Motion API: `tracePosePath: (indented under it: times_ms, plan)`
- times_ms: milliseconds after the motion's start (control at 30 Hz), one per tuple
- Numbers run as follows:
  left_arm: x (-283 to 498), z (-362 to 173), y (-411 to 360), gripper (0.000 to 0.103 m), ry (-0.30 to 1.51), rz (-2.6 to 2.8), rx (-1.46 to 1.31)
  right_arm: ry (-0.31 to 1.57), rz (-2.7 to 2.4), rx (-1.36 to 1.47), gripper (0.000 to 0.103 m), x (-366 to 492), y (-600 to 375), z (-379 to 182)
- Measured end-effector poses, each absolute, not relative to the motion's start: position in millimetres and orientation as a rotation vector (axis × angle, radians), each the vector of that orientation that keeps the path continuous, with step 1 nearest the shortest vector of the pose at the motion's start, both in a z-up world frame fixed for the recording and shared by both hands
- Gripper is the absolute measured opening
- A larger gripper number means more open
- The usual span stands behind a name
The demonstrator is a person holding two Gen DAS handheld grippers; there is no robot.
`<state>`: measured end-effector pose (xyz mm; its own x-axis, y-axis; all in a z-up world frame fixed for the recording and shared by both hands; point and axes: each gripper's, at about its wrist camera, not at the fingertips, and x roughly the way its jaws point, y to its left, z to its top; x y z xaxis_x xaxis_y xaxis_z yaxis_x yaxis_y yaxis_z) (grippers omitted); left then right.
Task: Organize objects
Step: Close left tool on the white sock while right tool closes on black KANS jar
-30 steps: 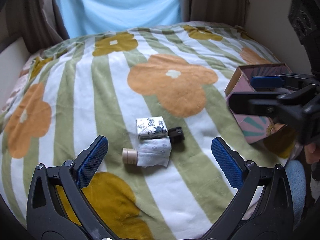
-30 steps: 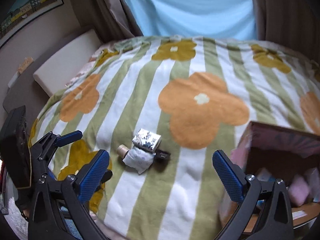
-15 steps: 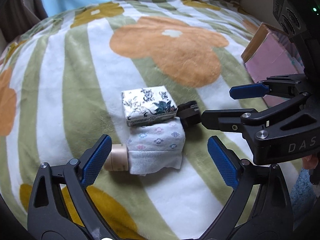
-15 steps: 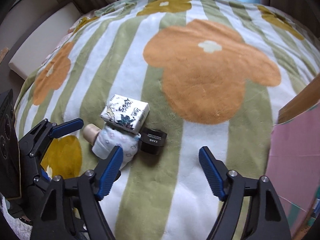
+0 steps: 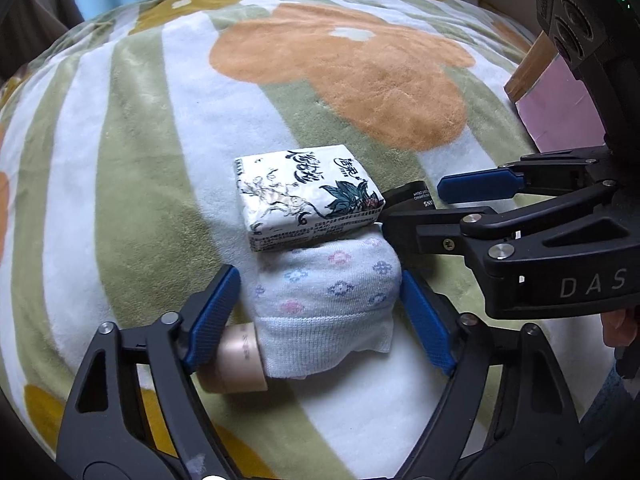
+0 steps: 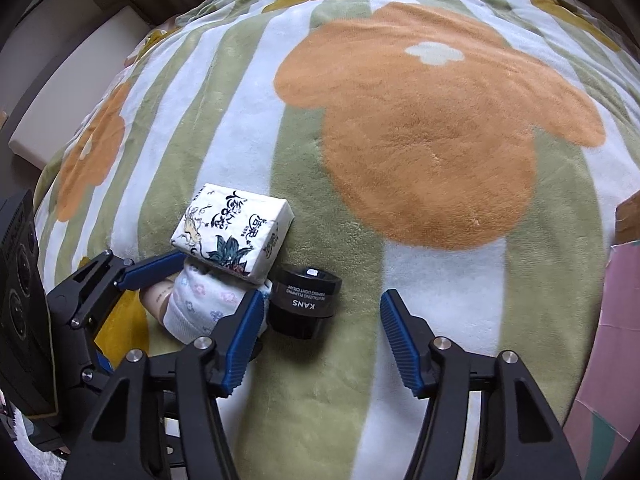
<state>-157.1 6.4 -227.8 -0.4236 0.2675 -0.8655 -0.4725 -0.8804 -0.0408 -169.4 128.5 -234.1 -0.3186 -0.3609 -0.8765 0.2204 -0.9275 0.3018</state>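
Both grippers have dropped close to the blanket (image 5: 132,168). From left: the left gripper (image 5: 320,316), spread, straddles the sock (image 5: 326,300) beside a tube (image 5: 240,356); tissue pack (image 5: 306,196) behind; right gripper (image 6: 322,336), spread, frames the jar (image 6: 304,300); box (image 6: 624,320) at right.

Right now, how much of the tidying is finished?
Hardly any. The tissue pack, sock, beige tube and black jar all lie on the blanket. The left gripper straddles the sock; the right gripper is open by the jar.
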Motion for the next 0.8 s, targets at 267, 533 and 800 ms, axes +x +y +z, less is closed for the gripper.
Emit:
tracePosePath:
  times_ms: [267, 533, 800]
  plan:
    - [-157, -231, 9, 0.064, 0.292, 2.299, -1.336, -0.252, -2.251, 1.570, 0.043, -171, 129, -237]
    - [-154, -230, 5, 0.059, 0.264, 2.300, -1.326, -0.364, -2.206, 1.572, 0.034, -172, 134, -239]
    - [-148, -220, 2, 0.059, 0.258, 2.306, -1.314, -0.354, -2.239, 1.538, 0.034, -165, 134, -227]
